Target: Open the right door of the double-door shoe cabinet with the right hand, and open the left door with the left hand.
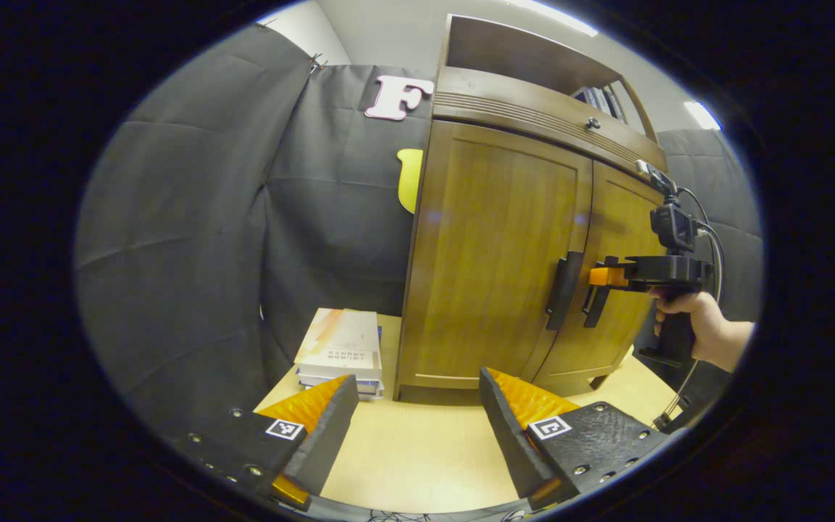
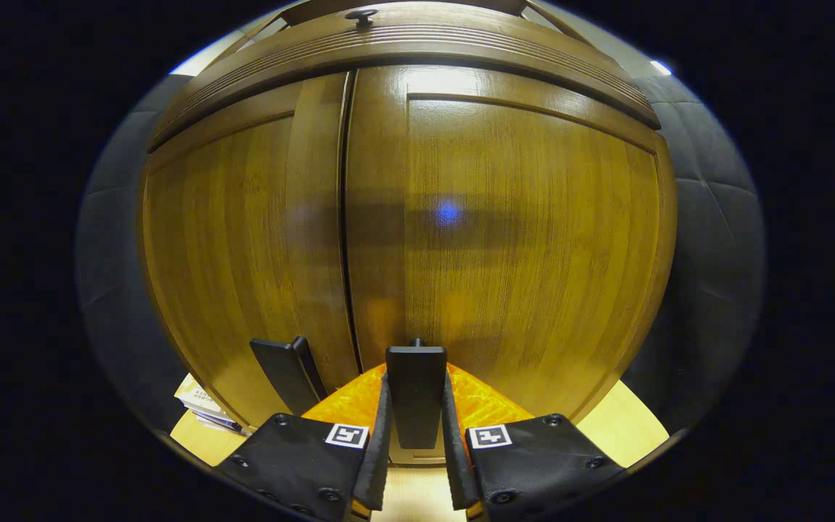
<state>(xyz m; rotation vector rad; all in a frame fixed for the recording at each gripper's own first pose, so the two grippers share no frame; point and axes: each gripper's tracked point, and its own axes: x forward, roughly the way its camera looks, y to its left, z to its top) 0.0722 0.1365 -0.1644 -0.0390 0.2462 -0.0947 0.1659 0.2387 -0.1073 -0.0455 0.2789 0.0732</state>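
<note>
The right hand-held gripper (image 2: pixel 416 435) is clamped on the right door's stiff black handle (image 2: pixel 415 391), low centre of frame, while the left hand-held gripper (image 1: pixel 417 413) gapes empty.

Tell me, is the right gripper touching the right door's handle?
Touching. The right gripper view shows the right gripper with both fingers pressed against the right door's handle.
</note>
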